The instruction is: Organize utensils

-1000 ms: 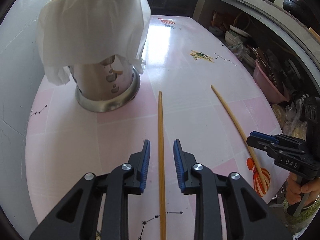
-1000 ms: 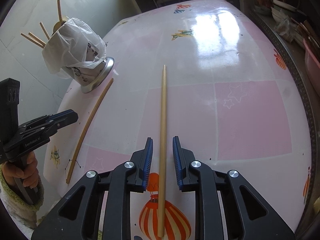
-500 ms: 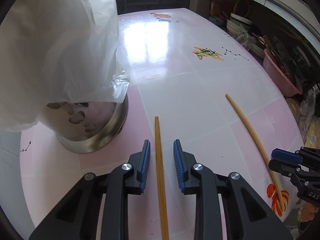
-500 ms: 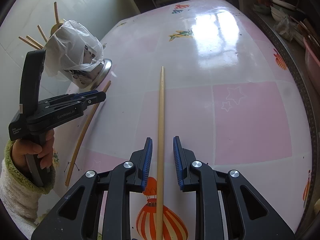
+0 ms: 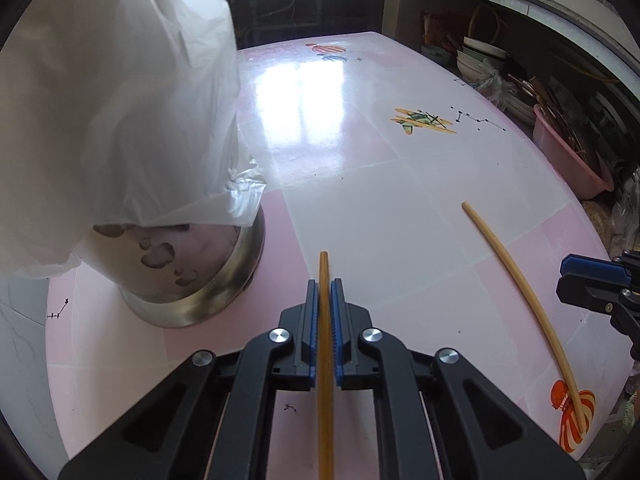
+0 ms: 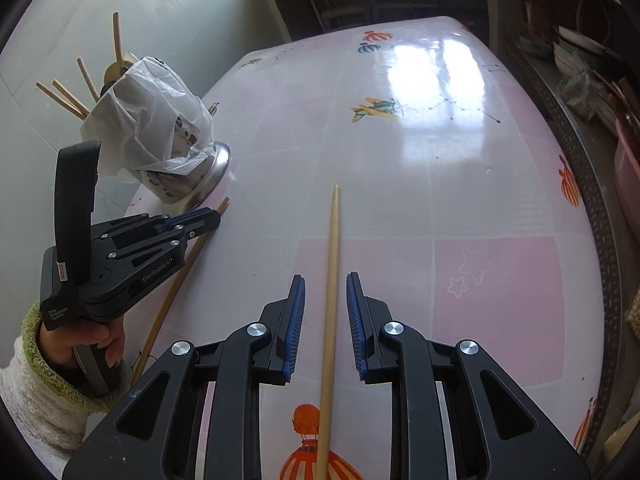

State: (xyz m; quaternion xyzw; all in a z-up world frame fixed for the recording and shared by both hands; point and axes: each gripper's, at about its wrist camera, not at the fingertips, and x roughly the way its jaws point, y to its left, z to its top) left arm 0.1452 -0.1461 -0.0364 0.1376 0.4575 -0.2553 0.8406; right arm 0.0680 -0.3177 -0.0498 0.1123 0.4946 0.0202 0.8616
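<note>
Two chopsticks lie on the pink table (image 5: 400, 220). My left gripper (image 5: 324, 284) points down at the darker chopstick (image 5: 325, 400); its jaws are closing and the blue pads press on it near its far end. In the right wrist view the same gripper (image 6: 214, 216) sits beside the steel utensil holder (image 6: 180, 184). A white plastic bag (image 6: 152, 120) covers the holder, and several chopsticks (image 6: 80, 92) stick out of it. My right gripper (image 6: 325, 280) is open, with the paler chopstick (image 6: 334, 232) lying between its fingers, untouched.
The holder (image 5: 192, 280) stands close to the left of my left gripper, by the tiled wall. A pink basin (image 5: 568, 152) and stacked bowls (image 5: 480, 56) sit on shelves beyond the table's right edge. A hand in a fleecy sleeve (image 6: 40, 380) holds the left gripper.
My left gripper came forward and down toward the holder, then shut on the darker chopstick. My right gripper stayed open over the paler chopstick, shifting only slightly.
</note>
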